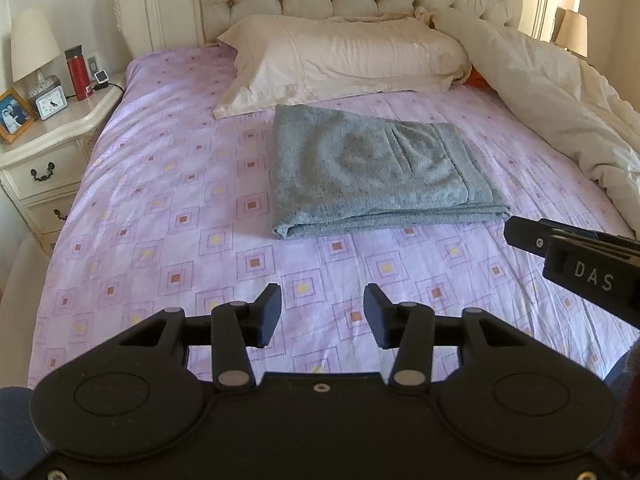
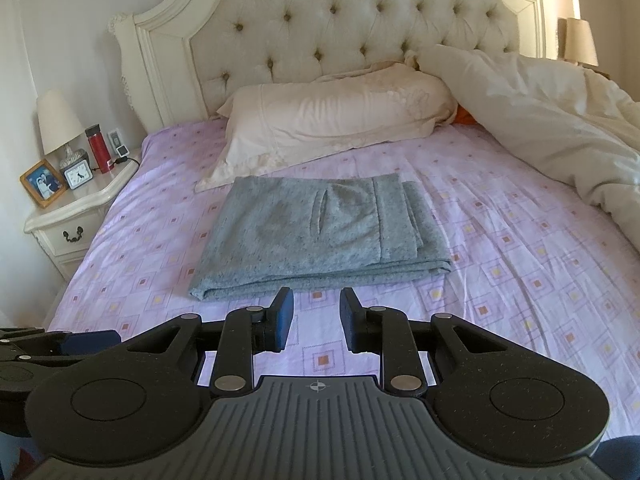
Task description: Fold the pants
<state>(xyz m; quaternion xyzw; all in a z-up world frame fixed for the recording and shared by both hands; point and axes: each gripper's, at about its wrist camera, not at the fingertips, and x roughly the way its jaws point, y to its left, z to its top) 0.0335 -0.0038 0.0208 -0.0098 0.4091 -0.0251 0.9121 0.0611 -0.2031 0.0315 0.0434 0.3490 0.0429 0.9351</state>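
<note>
Lilac bed sheet [image 1: 160, 200], folded grey pants [image 1: 372, 172] resting flat, left tool [image 1: 322, 316] spread, right tool [image 2: 316, 320] spread, pocket slit clearer from right wrist.

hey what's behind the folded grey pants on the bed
Directly behind the folded grey pants lies a cream pillow, with the tufted headboard beyond it. Whether the pants' far edge touches the pillow can't be told.
</note>
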